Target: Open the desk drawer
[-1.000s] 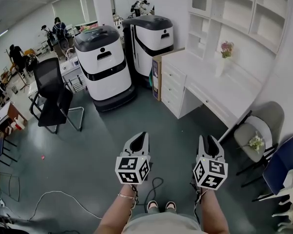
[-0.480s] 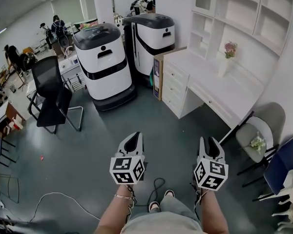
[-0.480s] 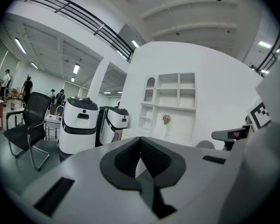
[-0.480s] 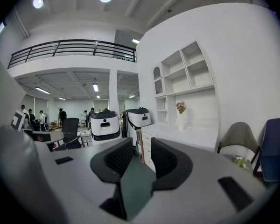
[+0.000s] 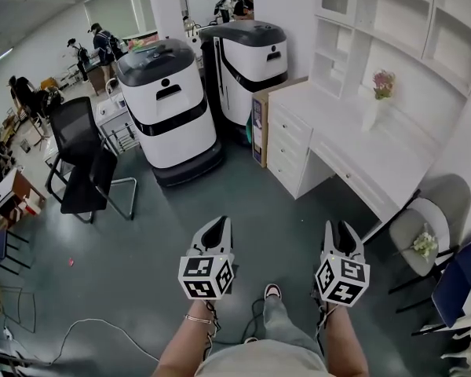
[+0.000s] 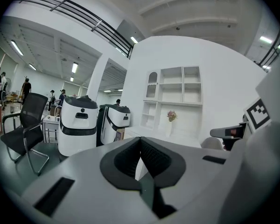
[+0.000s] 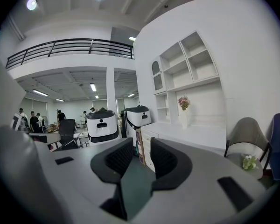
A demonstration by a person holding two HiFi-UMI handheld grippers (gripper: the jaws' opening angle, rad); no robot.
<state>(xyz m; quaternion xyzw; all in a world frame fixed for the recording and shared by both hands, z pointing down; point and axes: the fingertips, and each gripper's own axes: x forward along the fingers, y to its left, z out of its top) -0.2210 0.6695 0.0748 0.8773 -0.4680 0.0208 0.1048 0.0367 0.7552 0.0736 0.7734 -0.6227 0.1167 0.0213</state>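
Barely started tbh, with the white wooden desk drawers all shut under the white tabletop well ahead across the floor, left claw pinched together, right claw apart and empty, so approaching, gripping a handle and pulling all left to do.

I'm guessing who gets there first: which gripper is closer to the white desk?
Right. The right gripper is out in front of the white desk; the left gripper is farther left.
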